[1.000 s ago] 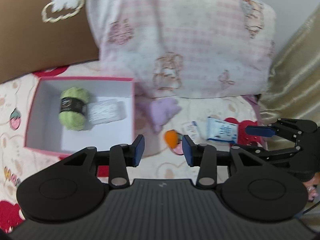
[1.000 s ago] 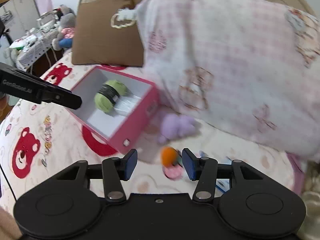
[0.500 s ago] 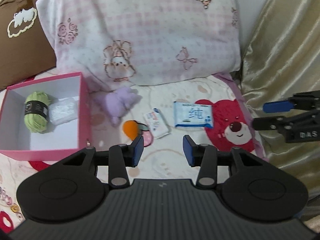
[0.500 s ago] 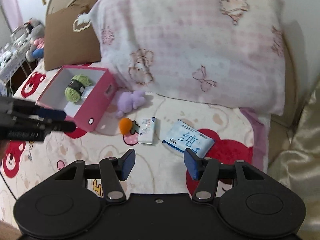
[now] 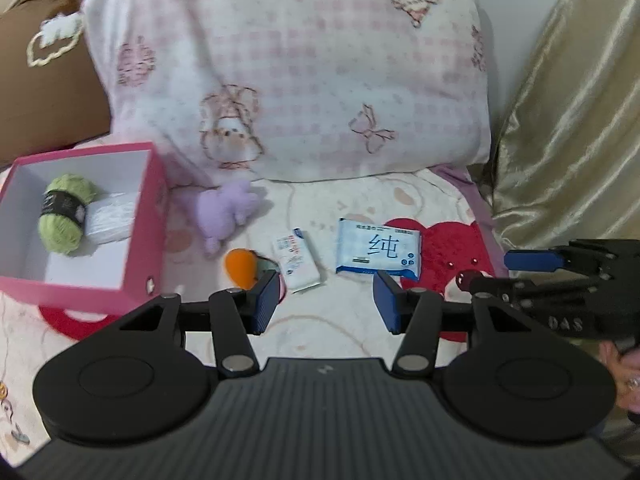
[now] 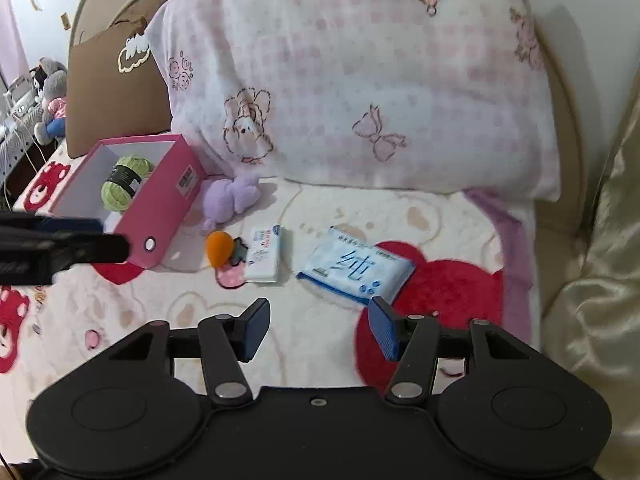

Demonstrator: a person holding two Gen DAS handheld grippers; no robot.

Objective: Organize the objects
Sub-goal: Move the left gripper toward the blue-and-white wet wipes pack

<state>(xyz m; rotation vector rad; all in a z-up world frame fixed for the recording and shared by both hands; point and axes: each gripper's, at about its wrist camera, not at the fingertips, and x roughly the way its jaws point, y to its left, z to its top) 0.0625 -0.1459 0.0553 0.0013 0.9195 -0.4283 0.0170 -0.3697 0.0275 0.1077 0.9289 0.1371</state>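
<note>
- Both tongs, left gripper (image 5: 325,301) and right gripper (image 6: 318,330), are opening, nothing between them, probably readying a pick-up.
- Blue rectangular plastic tissue pack (image 6: 355,270), frame centre, awaits the open pink cardboard box (image 6: 162,204), left.

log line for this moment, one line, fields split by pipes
left gripper: opening, empty | right gripper: opening, empty | pink box: green yarn inside | on bed: blue tissue pack, small packet, purple plush
</note>
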